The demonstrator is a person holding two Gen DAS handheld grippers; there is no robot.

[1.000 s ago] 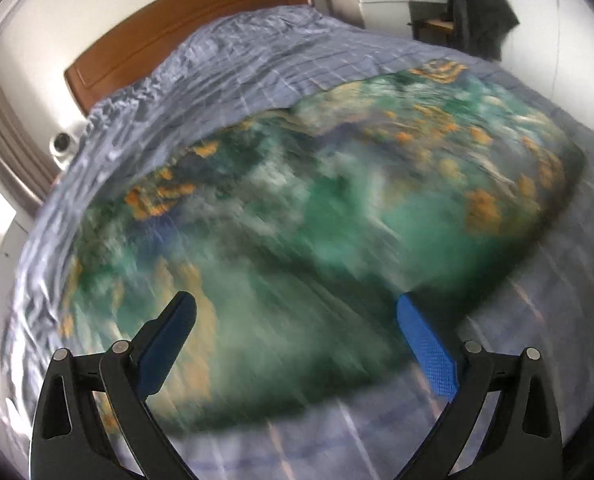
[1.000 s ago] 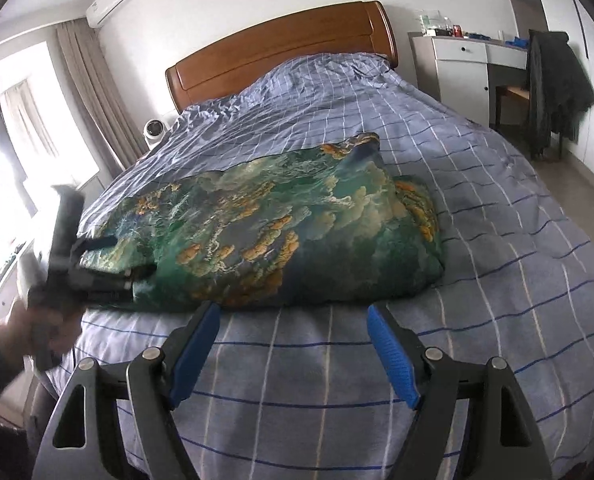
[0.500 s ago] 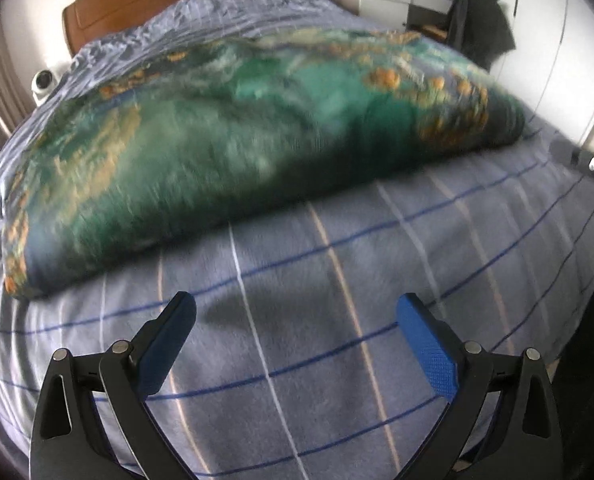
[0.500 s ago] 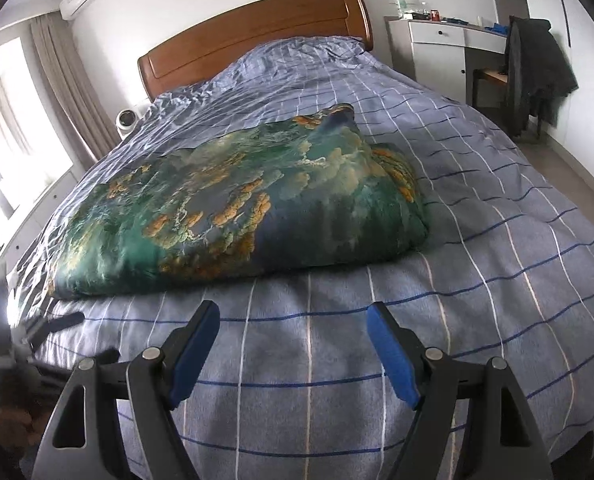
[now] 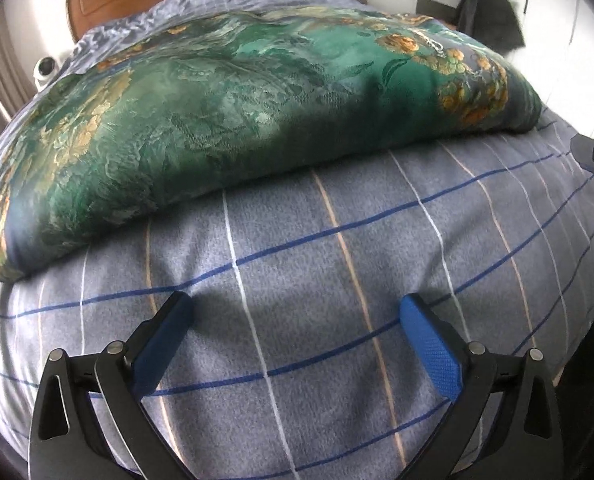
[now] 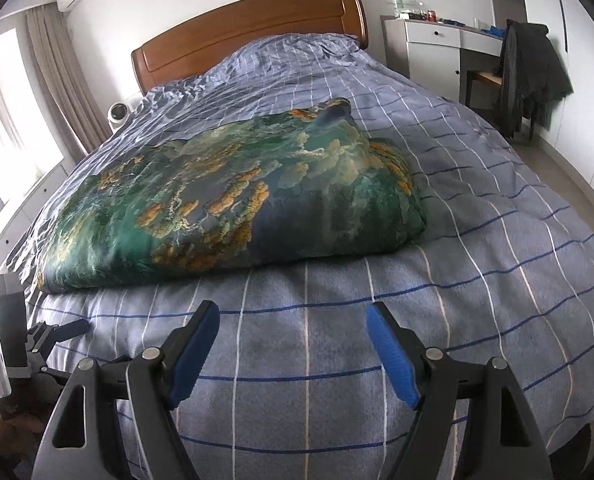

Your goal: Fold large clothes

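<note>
A thick green and blue quilt with orange flowers (image 5: 257,92) lies folded into a long bundle across the middle of the bed; it also shows in the right wrist view (image 6: 225,204). My left gripper (image 5: 297,308) is open and empty, low over the bedspread in front of the quilt's near edge, not touching the quilt. My right gripper (image 6: 293,316) is open and empty, over the bedspread near the foot of the bed, short of the quilt. The left gripper also shows in the right wrist view (image 6: 57,332) at the lower left, held by a hand.
The bed has a blue-grey checked bedspread (image 6: 497,240) and a wooden headboard (image 6: 249,28). A white dresser (image 6: 429,44) and a chair with a dark jacket (image 6: 533,72) stand at the far right. A small white camera (image 6: 117,114) sits by the curtain at the left.
My left gripper has pulled back from over the quilt and dropped low over the bedspread near the foot. My right gripper has backed away a little. Both stay open.
</note>
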